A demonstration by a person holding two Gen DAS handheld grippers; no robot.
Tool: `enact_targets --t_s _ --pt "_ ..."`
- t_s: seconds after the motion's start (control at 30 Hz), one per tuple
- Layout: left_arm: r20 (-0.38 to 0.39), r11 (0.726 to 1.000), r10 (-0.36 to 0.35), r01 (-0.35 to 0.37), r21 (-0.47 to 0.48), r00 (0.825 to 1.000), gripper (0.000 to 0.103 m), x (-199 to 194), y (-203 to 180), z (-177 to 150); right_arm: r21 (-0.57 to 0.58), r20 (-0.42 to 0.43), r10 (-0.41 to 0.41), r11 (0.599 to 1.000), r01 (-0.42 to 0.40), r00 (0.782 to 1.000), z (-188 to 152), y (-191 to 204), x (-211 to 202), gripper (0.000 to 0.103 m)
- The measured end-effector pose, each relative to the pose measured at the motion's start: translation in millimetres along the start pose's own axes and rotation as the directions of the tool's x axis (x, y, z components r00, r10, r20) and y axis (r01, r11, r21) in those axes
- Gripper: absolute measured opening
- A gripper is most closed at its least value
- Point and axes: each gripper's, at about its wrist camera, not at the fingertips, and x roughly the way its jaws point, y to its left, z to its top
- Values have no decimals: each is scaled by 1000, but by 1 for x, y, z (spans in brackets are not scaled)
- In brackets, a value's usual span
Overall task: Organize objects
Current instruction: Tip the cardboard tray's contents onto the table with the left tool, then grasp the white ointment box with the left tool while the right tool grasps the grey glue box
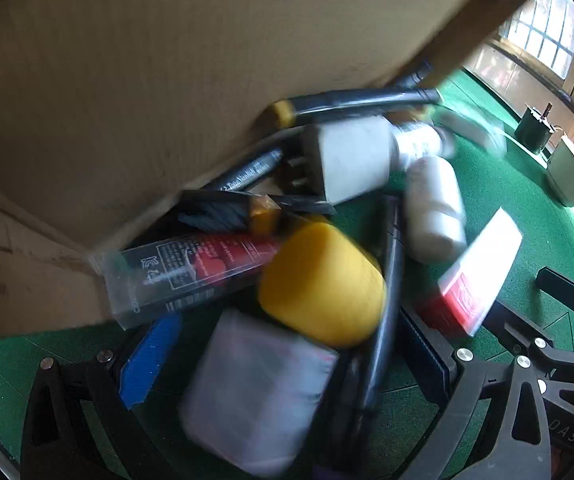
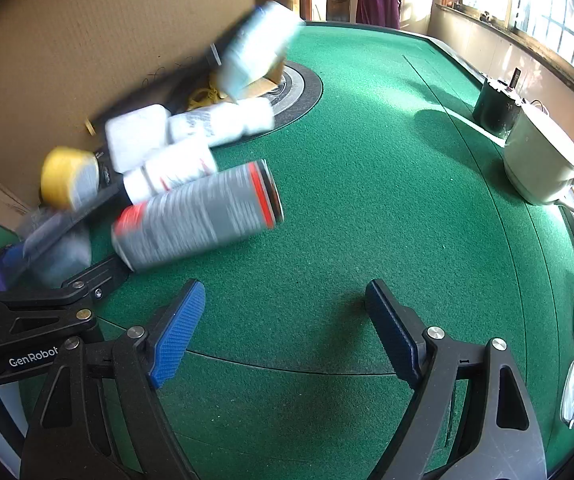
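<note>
- Right wrist view: right gripper [image 2: 285,320] jaws wide, empty, over green tabletop [image 2: 367,200]; gray can [image 2: 197,216] near left edge.
- Left gripper [image 1: 283,360] jaws wide around blurred clutter, yellow spool [image 1: 321,284] between; grip unclear.

You are looking at a bench [image 2: 367,160] covered in rough, matt green felt. A matt brown cardboard box [image 1: 147,60] is leaning at far left. A clear glossy plastic case [image 1: 183,276] is catching light; the right-hand teapot [image 2: 539,160] is showing smooth, satiny glaze.
</note>
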Motion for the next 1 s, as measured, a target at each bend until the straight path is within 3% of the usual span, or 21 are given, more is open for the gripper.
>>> enact_targets --t_s 1.0 --pt "0 1000 5 -5 -1 1000 103 -1 -6 4 -5 1 -1 1000 1 1000 -1 0 -1 84"
